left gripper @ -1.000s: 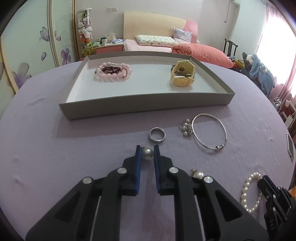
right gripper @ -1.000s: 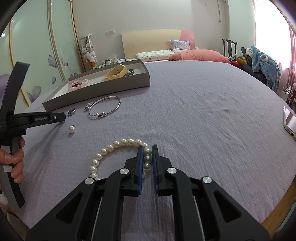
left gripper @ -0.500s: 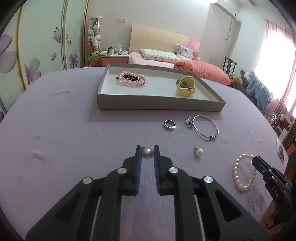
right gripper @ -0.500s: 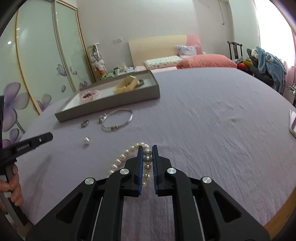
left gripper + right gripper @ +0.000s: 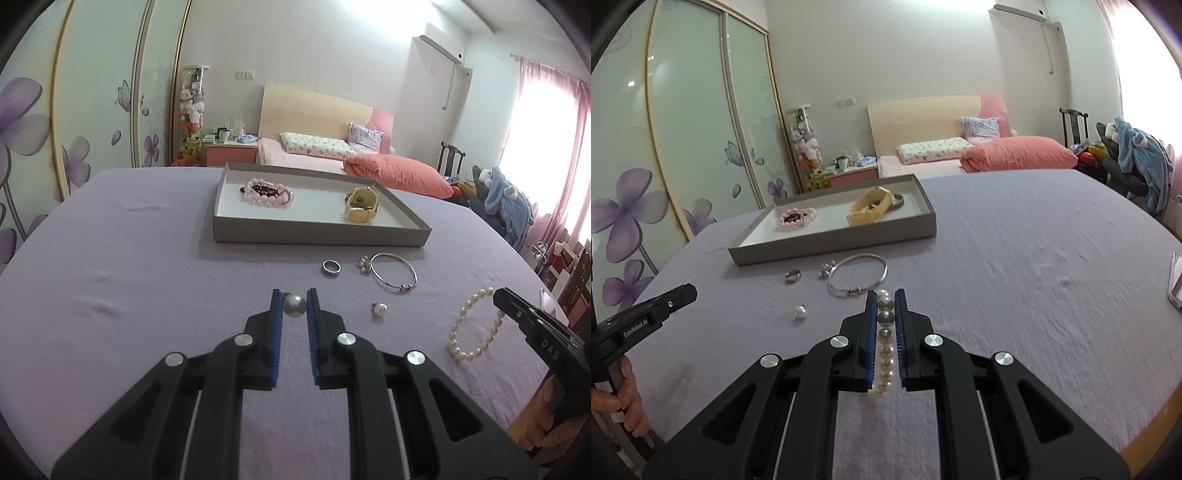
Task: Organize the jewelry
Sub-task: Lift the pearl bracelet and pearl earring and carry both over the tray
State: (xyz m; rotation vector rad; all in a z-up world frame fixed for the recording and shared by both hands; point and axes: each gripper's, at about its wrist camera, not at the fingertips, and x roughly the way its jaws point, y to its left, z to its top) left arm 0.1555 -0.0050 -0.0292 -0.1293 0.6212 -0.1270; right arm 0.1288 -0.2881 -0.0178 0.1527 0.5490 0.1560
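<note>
Lilac cloth: it covers the round table (image 5: 110, 258) under everything you are working on.
Left gripper: your left gripper (image 5: 294, 304) is clamped narrowly on a pearl earring (image 5: 294, 305), the bead pinched between the blue pads near their tips, above the cloth.
Right gripper: your right gripper (image 5: 885, 306) is closed on the pearl bracelet (image 5: 884, 343); the strand runs lengthwise between the pads, with beads showing past the tips and at the back of the jaws.
Bracelet from the left view: the pearl loop (image 5: 474, 325) hangs at the right gripper's tip at the far right.
Second pearl earring: it lies on the cloth (image 5: 379, 308), between your two grippers.
Loose pieces: a silver ring (image 5: 331, 267), a small pearl cluster (image 5: 363, 264) and a silver bangle (image 5: 393, 272) lie just in front of the tray; cluster and bangle are close together.
Tray: the grey tray (image 5: 317, 233) holds a pink bead bracelet (image 5: 267, 192) at its left and a yellow watch (image 5: 361, 205) at its right, well apart.
Phone: one (image 5: 1176, 284) lies at the right edge of the table.
</note>
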